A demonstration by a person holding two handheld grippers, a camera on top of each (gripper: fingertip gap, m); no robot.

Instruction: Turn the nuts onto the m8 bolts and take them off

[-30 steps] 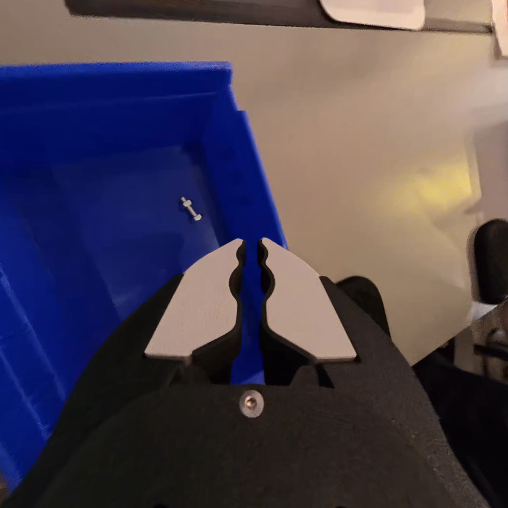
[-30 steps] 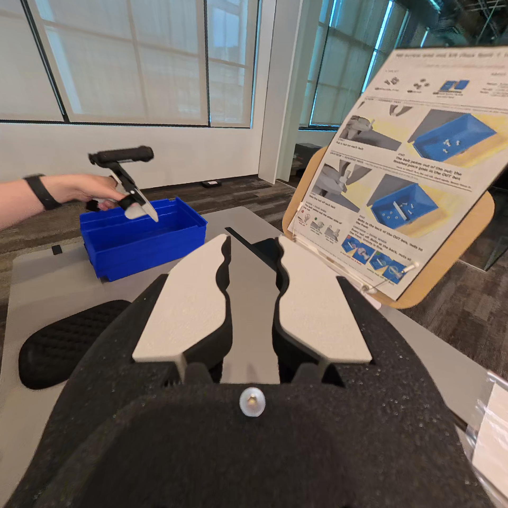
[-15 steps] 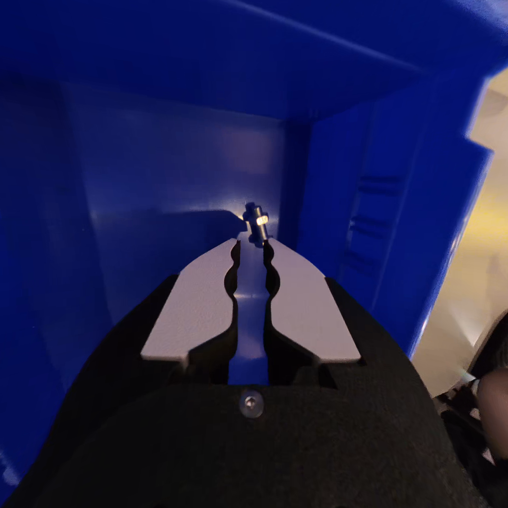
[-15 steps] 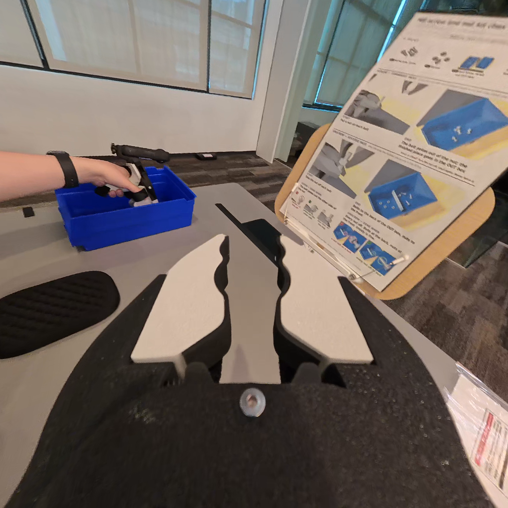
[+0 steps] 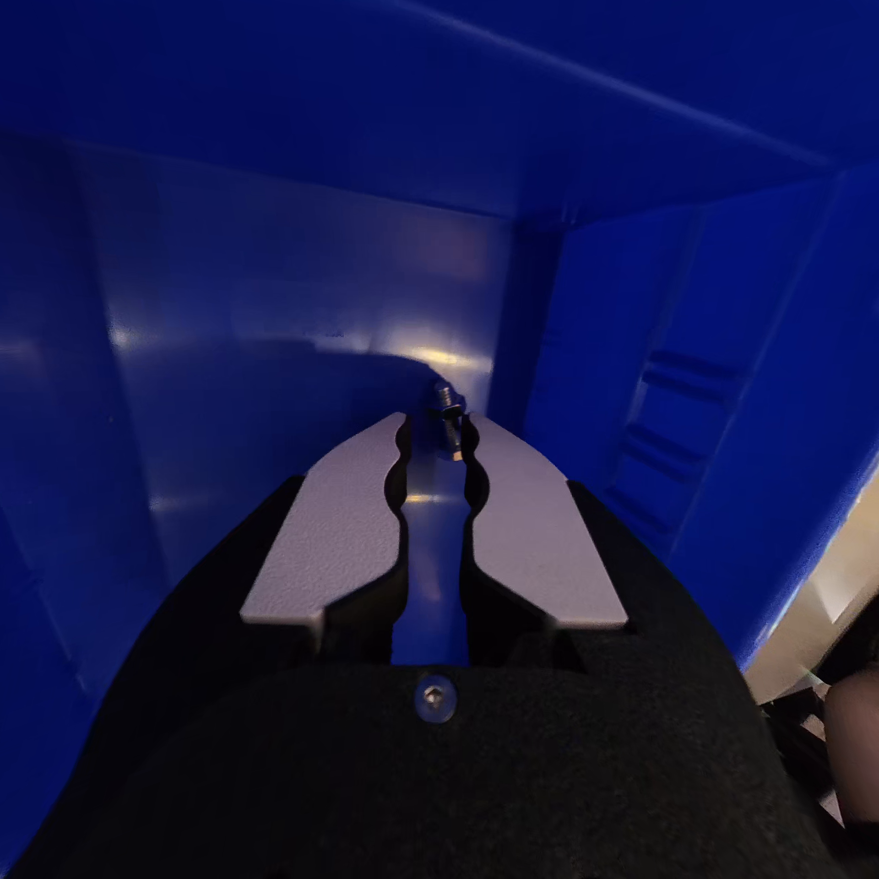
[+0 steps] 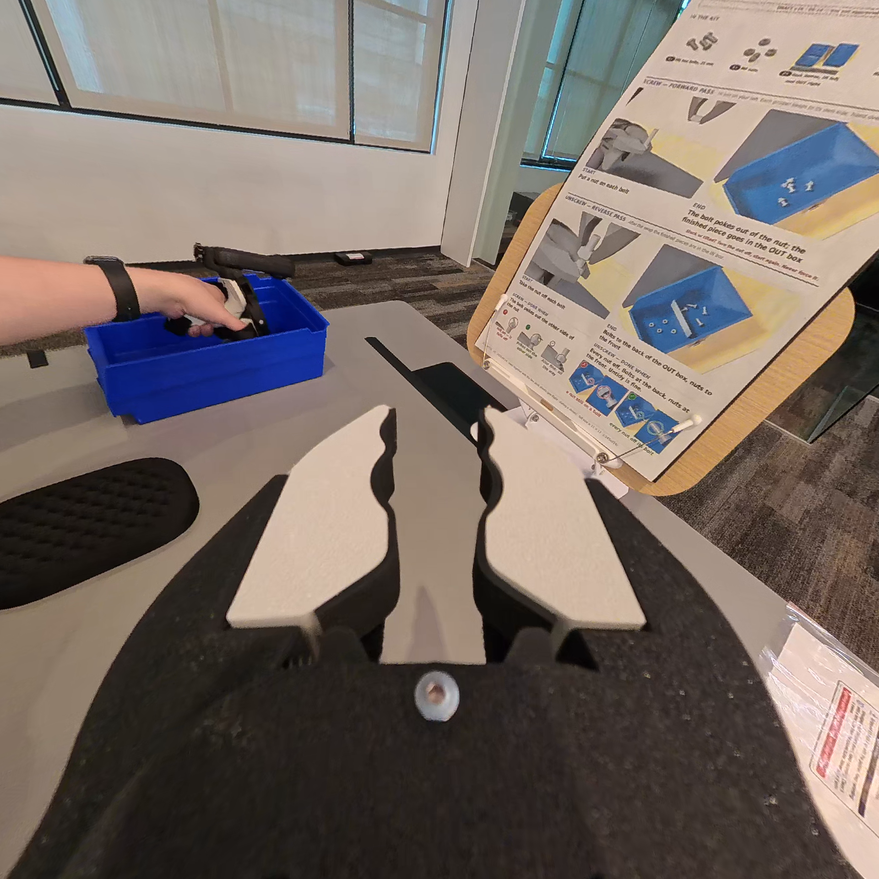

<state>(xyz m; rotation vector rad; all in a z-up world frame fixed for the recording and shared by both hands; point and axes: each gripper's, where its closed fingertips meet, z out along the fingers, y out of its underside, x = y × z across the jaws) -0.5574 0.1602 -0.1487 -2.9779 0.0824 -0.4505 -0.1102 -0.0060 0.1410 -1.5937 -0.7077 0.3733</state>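
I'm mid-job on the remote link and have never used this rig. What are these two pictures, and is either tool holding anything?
Each picture comes from a camera mounted on a hand-held two-finger gripper, looking forward along its fingers. The left wrist view shows the left gripper down inside the blue bin. Its jaws are open around a small bolt with a nut on it, not yet clamped. The right wrist view shows the right gripper open and empty above the grey table. Farther off there, a person's hand holds the left gripper in the same bin. On the table also lie a black pad and an instruction board on a stand.
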